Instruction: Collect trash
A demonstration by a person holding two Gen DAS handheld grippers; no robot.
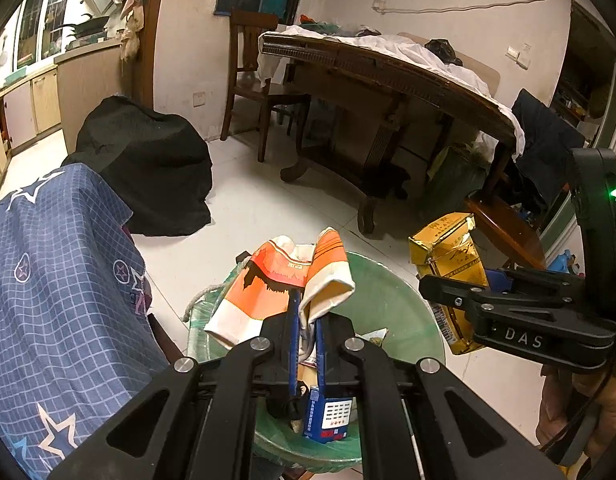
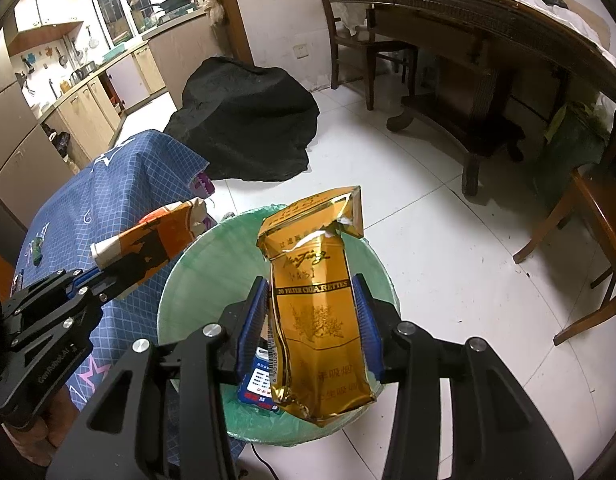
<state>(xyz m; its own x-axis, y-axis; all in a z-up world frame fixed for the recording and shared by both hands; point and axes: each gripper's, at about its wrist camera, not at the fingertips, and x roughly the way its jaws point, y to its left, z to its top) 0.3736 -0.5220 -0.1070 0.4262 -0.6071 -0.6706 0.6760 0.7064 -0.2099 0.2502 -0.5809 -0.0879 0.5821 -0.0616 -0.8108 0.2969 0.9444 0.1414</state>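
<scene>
My left gripper [image 1: 305, 308] is shut on a crumpled orange-and-white paper pack [image 1: 267, 284], held over a bin with a green liner [image 1: 392, 292]. In the right wrist view that pack [image 2: 155, 240] sticks out of the left gripper [image 2: 95, 276] beside the bin [image 2: 199, 272]. My right gripper [image 2: 312, 316] is shut on a torn gold cigarette carton [image 2: 320, 320], upright above the bin's mouth. The left wrist view shows the same carton [image 1: 448, 248] in the right gripper [image 1: 444, 292]. A small blue box [image 2: 259, 392] lies inside the bin.
A blue checked cloth with stars [image 1: 59, 280] covers something left of the bin. A black covered heap [image 2: 247, 120] sits on the white tiled floor behind. A dark wooden table [image 1: 388, 76] and chair [image 1: 247, 80] stand further back, with a wooden stool [image 2: 596, 220] to the right.
</scene>
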